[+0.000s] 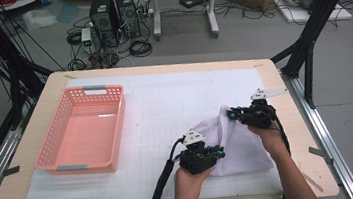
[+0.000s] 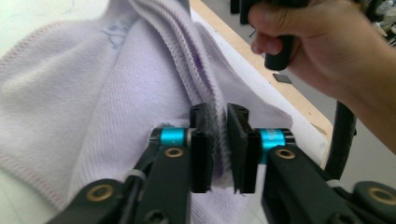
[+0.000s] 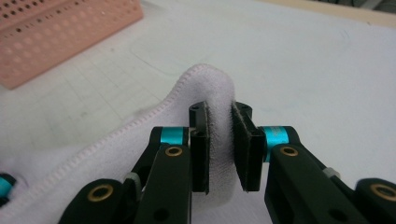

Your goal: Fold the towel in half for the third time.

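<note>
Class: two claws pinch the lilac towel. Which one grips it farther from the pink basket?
The right claw, pinching the towel at its raised far edge; the left claw sits closer to the basket.

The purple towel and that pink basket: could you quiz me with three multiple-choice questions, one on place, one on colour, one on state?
1. Where does the basket stand?
A. Left of the towel
B. On the towel
C. On the floor

2. What colour is the towel?
A. Green
B. Pale lilac
C. Black

3. What does the right hand-held gripper do?
A. Hangs open above the basket
B. Pinches a fold of towel
C. Holds a cup

Answers: 1 A, the high view shows it at the table's left; 2 B, lilac in every view; 3 B, cloth sits pressed between its jaws.
</note>
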